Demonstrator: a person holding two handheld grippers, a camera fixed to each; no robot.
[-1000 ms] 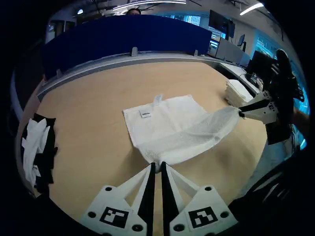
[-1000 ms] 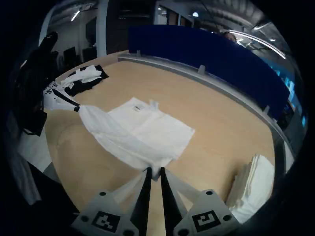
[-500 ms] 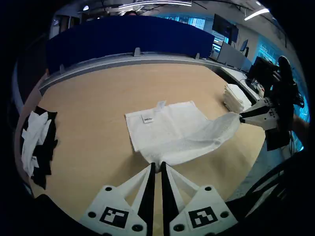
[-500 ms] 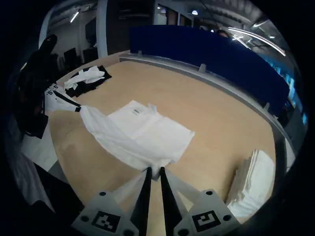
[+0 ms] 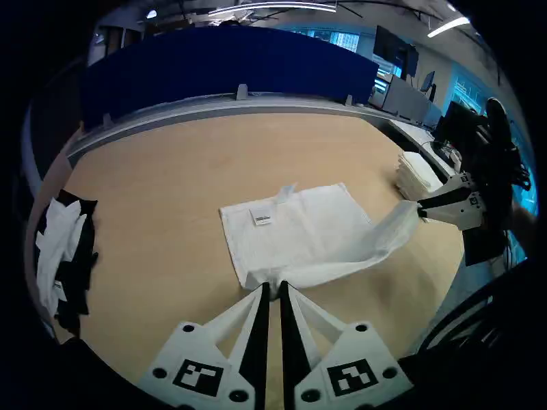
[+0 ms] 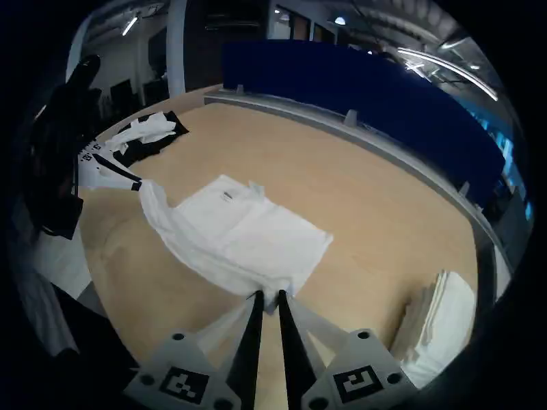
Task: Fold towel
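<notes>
At 6 o'clock in the left gripper view, left tool [image 5: 274, 285] closed down to a thin slit, with both fingers nipping one near corner of the white towel [image 5: 308, 225]. At 6 o'clock in the right gripper view, right tool [image 6: 268, 294] narrowed just as far and clamped on the other near corner. Farther off, at 3 o'clock in the left gripper view and 9 o'clock in the right gripper view, the opposite tool gripping its own corner. Near edge of towel raised off the wooden surface [image 5: 171, 178] and strung between the two tools as a sagging band, long axis running from 6 toward 3 o'clock in the left gripper view. Far half flat at centre of the surface, with a small sewn label [image 5: 260, 217] near its 10 o'clock corner, writing too small to read, and a hanging loop [image 5: 286, 192] on the far edge. Stack of folded towels [image 5: 417, 174] at 2 o'clock, heap of black and white cloth [image 5: 65, 253] at 9 o'clock, blue partition [image 5: 225, 65] at 12 o'clock.
</notes>
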